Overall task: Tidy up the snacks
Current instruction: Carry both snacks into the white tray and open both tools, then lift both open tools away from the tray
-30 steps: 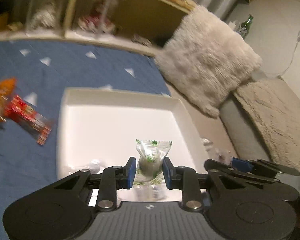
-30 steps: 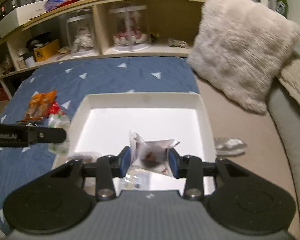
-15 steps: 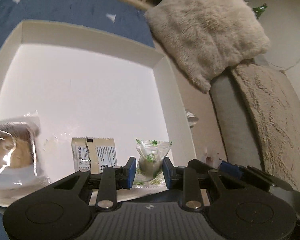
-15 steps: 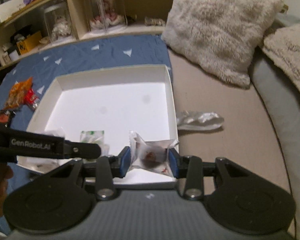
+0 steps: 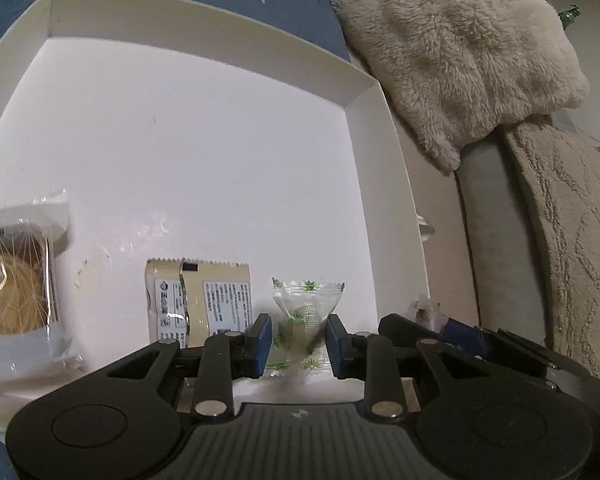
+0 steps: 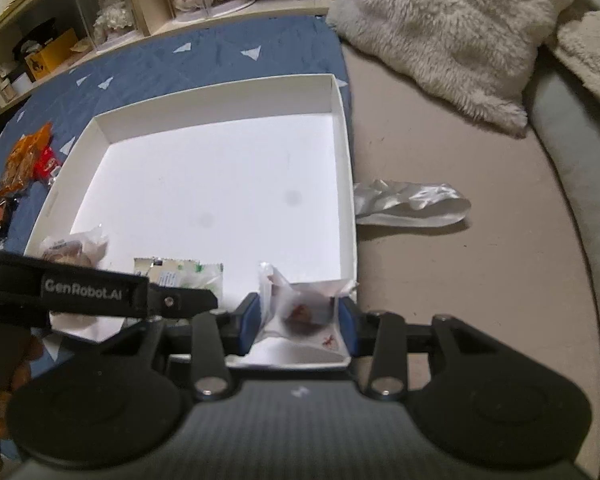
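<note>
On the blue quilt with white triangles (image 6: 203, 56), at far left in the right wrist view, a small heap of orange and red snack packets (image 6: 27, 156) lies outside the shallow white cardboard box (image 6: 342, 128), probably waiting its turn. Their number is hard to tell; at least three colours show.

Inside the box, two packets lie side by side along the near wall, as if a row is being built there: one clear-wrapped round golden pastry (image 5: 9, 292) at the left, then one cream foil sachet with printed text (image 5: 197, 300) just beside it.

Next in line, the left gripper (image 5: 299, 338) pinches one small clear sweet wrapper with green leaf print (image 5: 306, 312) upright between its blue pads, low over the box floor just right of the sachet; I judge it is about to be set down as the third item of the row.

The right gripper (image 6: 295, 320) is clamped on one clear wrapper holding a dark brown sweet (image 6: 302, 314), poised over the box's near right corner, likely the fourth place.

Right of the box, one crumpled silver foil bag (image 6: 410, 202) lies on the beige cushion (image 6: 460, 280), touching or nearly touching the box wall. Beyond stands one shaggy cream pillow (image 6: 440, 28).
</note>
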{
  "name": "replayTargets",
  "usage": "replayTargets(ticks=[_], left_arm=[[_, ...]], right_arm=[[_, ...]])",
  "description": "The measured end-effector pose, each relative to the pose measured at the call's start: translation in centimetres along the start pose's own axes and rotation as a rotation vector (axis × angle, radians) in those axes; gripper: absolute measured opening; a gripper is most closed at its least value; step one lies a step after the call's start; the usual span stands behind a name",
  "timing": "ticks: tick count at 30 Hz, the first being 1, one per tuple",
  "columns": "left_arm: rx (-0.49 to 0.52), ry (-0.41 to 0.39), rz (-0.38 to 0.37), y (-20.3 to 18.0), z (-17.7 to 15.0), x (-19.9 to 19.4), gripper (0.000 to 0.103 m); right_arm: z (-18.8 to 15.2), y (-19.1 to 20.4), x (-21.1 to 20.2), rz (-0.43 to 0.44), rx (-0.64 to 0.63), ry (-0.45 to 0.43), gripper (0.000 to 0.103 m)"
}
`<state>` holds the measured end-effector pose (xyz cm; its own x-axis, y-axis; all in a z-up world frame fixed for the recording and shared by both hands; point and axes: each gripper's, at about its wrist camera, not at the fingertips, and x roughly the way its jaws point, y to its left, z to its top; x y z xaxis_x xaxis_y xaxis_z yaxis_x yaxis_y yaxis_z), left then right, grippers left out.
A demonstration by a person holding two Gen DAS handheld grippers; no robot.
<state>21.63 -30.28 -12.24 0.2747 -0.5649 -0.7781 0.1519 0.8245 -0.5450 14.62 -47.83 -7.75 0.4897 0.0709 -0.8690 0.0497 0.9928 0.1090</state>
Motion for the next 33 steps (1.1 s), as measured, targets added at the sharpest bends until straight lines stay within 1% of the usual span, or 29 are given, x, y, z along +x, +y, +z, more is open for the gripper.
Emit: replayTargets(ticks=[3,4,5,7,13,15,21,23,27,30,31,32,33], left_arm=[[0.014,-0.002,0.011,0.0,0.1,-0.2,0.033],[0.017,0.003,0.015,0.0,0.2,-0.2,0.034],[0.017,0.009,0.017,-0.1,0.2,-0.2,0.037],[0.023,0.012,0.024,-0.2,0.2,-0.2,0.040],[0.054,0.017,0.039,-0.5,0.0,-1.5,0.041],[0.076,0.014,0.054,-0.7,0.0,-2.0,0.041],[0.126,0.019,0.103,-1.0,-0.4,-3.4,0.042],[0.143,0.017,0.117,-1.1,-0.6,-3.9,0.055],[0.175,0.015,0.153,-1.0,-1.0,-5.0,0.056],[0.189,0.020,0.165,-0.6,-1.3,-5.9,0.058],[0.194,0.019,0.170,-0.5,-1.4,-6.1,0.064],[0.199,0.016,0.174,-0.4,-1.5,-6.4,0.074],[0.206,0.011,0.176,-0.3,-1.7,-6.7,0.077]], right_arm=[[0.6,-0.4,0.3,0.014,0.020,0.001,0.050],[0.8,-0.5,0.4,0.018,0.024,0.001,0.053],[1.0,-0.6,0.5,0.026,0.027,0.003,0.056],[1.1,-0.6,0.5,0.037,0.027,0.005,0.059],[0.5,0.0,-0.7,0.024,0.020,-0.003,0.064],[0.3,0.0,-1.2,0.004,0.016,-0.005,0.064],[-0.3,0.0,-2.7,-0.009,0.028,-0.013,0.064],[-0.6,0.1,-3.2,-0.009,0.030,-0.014,0.064],[-0.7,0.3,-3.7,-0.021,0.033,-0.014,0.067],[-0.9,0.4,-4.1,-0.033,0.036,-0.014,0.070],[-1.1,0.6,-4.2,-0.039,0.035,-0.013,0.072],[-1.2,0.7,-4.3,-0.045,0.034,-0.013,0.075],[-1.3,0.8,-4.4,-0.050,0.032,-0.014,0.076]])
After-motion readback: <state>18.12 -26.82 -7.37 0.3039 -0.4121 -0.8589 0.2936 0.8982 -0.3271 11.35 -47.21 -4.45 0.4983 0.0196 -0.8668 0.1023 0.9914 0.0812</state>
